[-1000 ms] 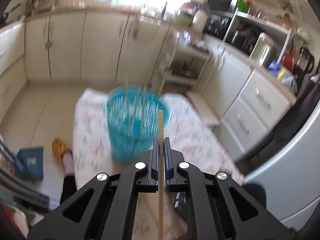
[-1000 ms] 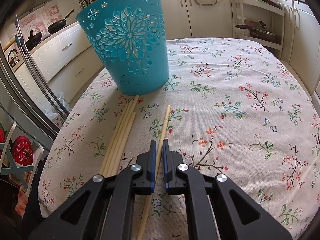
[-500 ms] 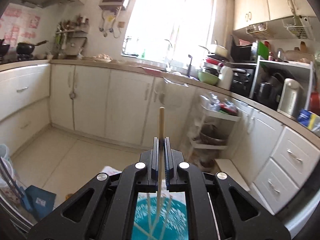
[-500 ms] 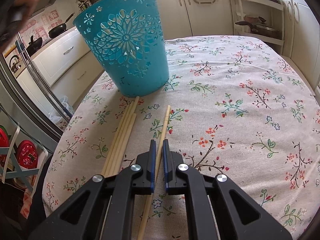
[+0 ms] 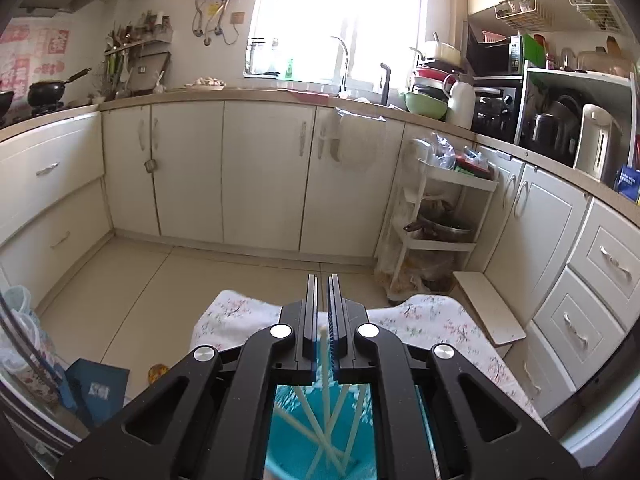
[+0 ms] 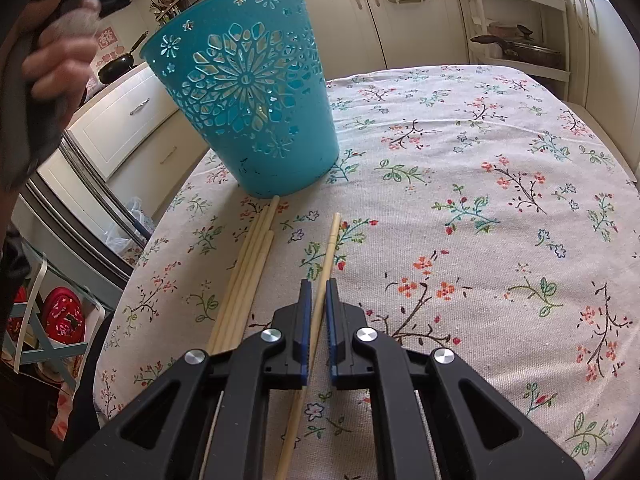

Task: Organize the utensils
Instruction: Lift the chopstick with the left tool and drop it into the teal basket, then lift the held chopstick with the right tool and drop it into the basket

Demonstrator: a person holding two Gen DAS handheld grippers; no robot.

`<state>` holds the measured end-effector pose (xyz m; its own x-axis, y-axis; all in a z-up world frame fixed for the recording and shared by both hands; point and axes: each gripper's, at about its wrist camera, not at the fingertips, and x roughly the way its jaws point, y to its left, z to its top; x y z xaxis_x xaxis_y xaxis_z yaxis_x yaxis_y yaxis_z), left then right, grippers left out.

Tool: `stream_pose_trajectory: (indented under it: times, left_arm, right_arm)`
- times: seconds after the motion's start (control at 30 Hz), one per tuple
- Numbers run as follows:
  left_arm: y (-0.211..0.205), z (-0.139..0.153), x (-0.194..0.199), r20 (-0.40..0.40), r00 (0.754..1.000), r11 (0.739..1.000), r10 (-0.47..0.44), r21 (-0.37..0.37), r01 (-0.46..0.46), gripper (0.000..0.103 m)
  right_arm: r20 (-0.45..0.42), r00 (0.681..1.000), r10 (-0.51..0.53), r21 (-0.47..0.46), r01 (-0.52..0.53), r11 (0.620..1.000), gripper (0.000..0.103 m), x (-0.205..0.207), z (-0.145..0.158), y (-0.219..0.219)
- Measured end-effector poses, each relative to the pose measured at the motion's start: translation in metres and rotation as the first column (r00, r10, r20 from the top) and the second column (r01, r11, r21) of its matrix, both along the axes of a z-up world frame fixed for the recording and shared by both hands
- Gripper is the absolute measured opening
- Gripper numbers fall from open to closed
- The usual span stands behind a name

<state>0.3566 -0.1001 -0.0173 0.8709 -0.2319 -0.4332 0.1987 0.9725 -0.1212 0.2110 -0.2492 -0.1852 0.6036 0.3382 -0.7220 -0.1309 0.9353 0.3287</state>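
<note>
left tool (image 5: 323, 304): clenched, nothing gripped, held above turquoise perforated plastic basket (image 6: 244, 92) containing pale wooden chopsticks (image 5: 326, 420) | right tool (image 6: 316, 300): clenched on single wooden chopstick (image 6: 330, 248) lying on floral-cloth surface (image 6: 480, 200) | bundle of wooden chopsticks (image 6: 250, 272) lying just left, near basket base

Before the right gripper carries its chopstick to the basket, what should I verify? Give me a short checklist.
1. Right gripper closed on single chopstick: ok.
2. Single chopstick raised off tablecloth: not ok, it lies flat.
3. Blue basket upright: ok.
4. Left gripper away from basket opening: not ok, it hangs above it.
5. Left gripper empty: cannot tell, a pale stick shows in its gap.
6. Chopstick bundle apart from the gripped one: ok.
</note>
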Motion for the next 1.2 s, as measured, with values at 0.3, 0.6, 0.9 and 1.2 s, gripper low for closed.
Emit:
stream_pose_trajectory:
  times: [0.3,0.6,0.9,1.2]
  left_arm:
    - [0.056,-0.034,-0.088,0.005,0.993,0.993,0.115,-0.040,-0.114,0.047]
    - [0.069,-0.159,-0.079,-0.362,0.925,0.993,0.114,0.015,-0.117,0.052]
    - [0.065,-0.187,-0.073,-0.413,0.904,0.994,0.110,0.049,-0.099,0.066]
    - [0.061,-0.191,-0.071,-0.422,0.902,0.996,0.091,0.049,-0.078,0.074]
  right_arm:
    - [-0.001,1.000,0.014,-0.014,-0.014,1.000,0.012,0.000,0.002,0.002]
    - [-0.008,0.999,0.042,-0.160,-0.043,0.986,0.006,-0.006,0.007,0.015]
    - [0.012,0.999,0.050,-0.215,-0.047,0.976,0.006,-0.015,0.006,0.020]
    - [0.006,1.000,0.003,0.091,-0.003,0.996,0.005,-0.023,0.025,-0.012]
